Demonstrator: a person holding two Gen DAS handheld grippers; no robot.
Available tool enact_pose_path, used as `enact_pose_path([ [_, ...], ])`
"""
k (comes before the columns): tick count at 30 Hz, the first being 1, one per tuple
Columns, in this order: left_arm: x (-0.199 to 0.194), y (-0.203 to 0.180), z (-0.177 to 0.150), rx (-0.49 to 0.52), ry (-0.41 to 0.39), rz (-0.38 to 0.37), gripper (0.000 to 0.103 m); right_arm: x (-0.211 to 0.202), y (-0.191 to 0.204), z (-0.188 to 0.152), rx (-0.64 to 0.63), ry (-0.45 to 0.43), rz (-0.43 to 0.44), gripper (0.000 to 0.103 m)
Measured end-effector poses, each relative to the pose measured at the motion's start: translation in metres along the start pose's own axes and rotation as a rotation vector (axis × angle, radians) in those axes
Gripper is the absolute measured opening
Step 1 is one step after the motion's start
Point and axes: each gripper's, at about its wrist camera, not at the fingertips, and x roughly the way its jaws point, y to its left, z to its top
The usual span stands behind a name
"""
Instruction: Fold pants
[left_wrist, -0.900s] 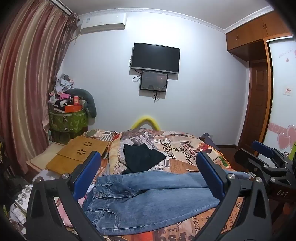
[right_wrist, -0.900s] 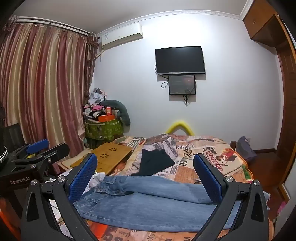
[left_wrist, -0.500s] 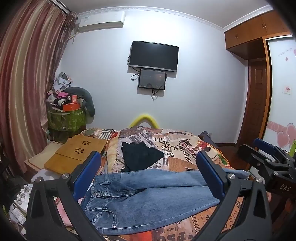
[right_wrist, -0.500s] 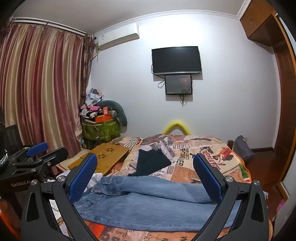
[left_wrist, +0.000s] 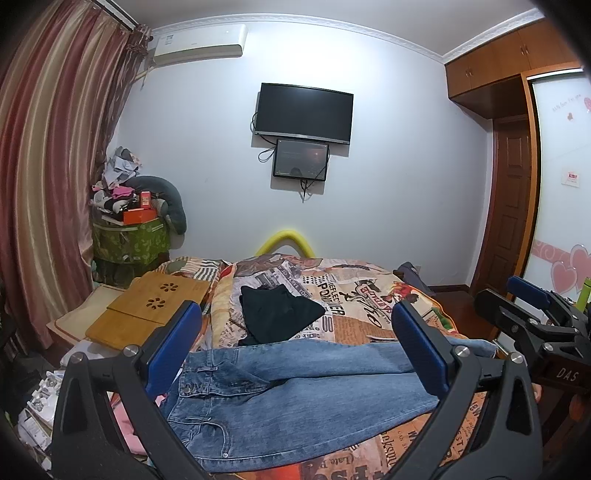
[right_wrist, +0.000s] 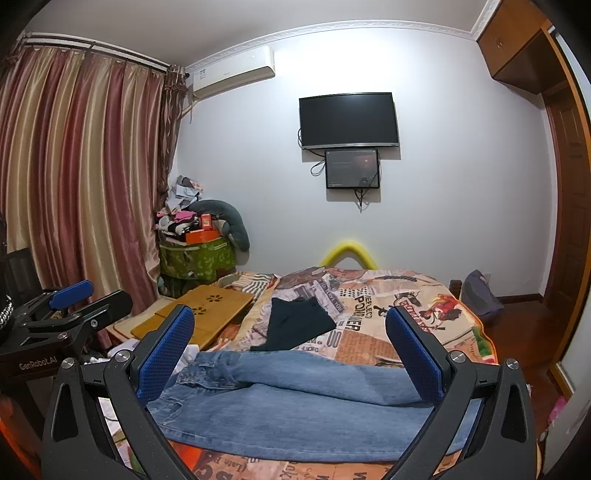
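Blue jeans (left_wrist: 295, 391) lie flat across the near end of the bed, waistband to the left and legs running right. In the right wrist view the same jeans (right_wrist: 295, 406) fill the lower middle. My left gripper (left_wrist: 295, 332) hangs open above and in front of them, nothing between its blue pads. My right gripper (right_wrist: 291, 332) is open too, held over the jeans without touching. Each gripper shows at the edge of the other's view: the right gripper (left_wrist: 532, 314) at the far right, the left gripper (right_wrist: 74, 306) at the far left.
A black garment (left_wrist: 277, 314) lies folded on the patterned bedspread (left_wrist: 369, 295) beyond the jeans. A wooden lap desk (left_wrist: 155, 306) sits on the bed's left side. Curtains, a piled green box (left_wrist: 129, 240), a wall TV and a wooden wardrobe surround the bed.
Both views have shifted slightly, so the room sits a little further left in frame. The jeans lie unmoved and both grippers stay open.
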Motion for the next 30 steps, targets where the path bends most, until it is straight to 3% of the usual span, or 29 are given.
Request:
enact_pose_path([
  [30, -0.0023, -0.0023, 0.0027, 0.001, 0.0, -0.001, 0.103, -0.0011, -0.0006, -0.001, 0.005, 0.002, 0.003, 0.103],
])
